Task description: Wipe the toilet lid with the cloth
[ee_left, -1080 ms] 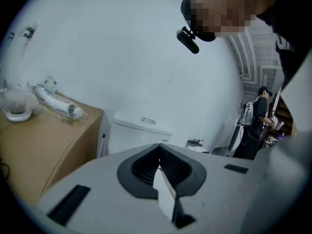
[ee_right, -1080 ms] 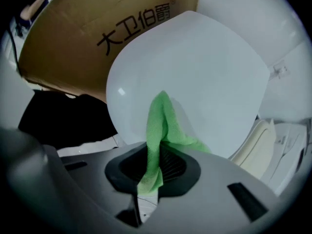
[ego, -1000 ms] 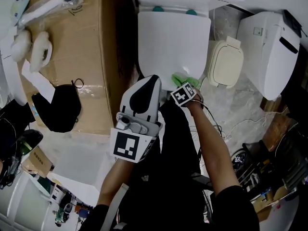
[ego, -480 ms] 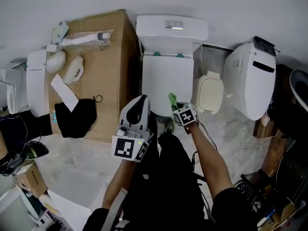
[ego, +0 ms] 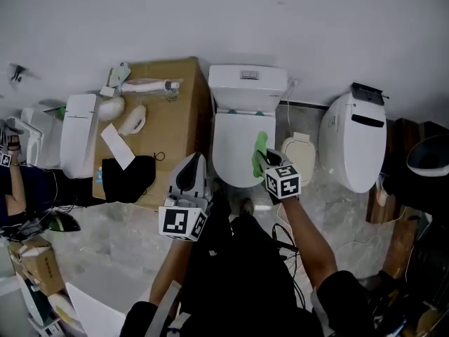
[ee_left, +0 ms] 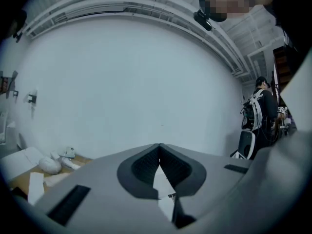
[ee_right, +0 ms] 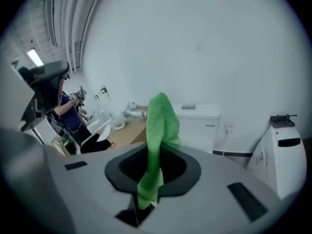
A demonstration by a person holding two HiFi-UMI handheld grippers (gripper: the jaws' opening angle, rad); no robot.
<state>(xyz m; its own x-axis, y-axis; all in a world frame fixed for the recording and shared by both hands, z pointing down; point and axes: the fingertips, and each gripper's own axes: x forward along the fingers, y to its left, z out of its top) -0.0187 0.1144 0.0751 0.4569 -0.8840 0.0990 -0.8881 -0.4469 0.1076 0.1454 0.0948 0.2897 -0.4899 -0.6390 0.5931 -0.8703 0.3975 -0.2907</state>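
The white toilet lid [ego: 237, 146] lies closed below its tank [ego: 248, 83] in the middle of the head view. My right gripper [ego: 262, 159] is raised over the lid's right front part, shut on the green cloth [ego: 259, 151]. In the right gripper view the cloth [ee_right: 159, 126] sticks up out of the shut jaws of that gripper [ee_right: 156, 152] and flops over, with the tank [ee_right: 198, 123] behind it. My left gripper [ego: 192, 166] hangs left of the bowl's front. Its jaws meet with nothing between them, and the left gripper [ee_left: 159, 149] faces the bare wall.
A cardboard box [ego: 163, 121] with white parts and a black bag [ego: 127, 177] stands left of the toilet. A beige seat [ego: 299, 150] and a second toilet [ego: 353, 146] are at the right, a third toilet [ego: 78, 135] and a person [ego: 12, 188] at the far left. Cables trail on the floor.
The view has pulled back from the toilet. My right gripper has lifted the cloth off the lid's front edge, and it now stands upright in the jaws. The left gripper stays shut.
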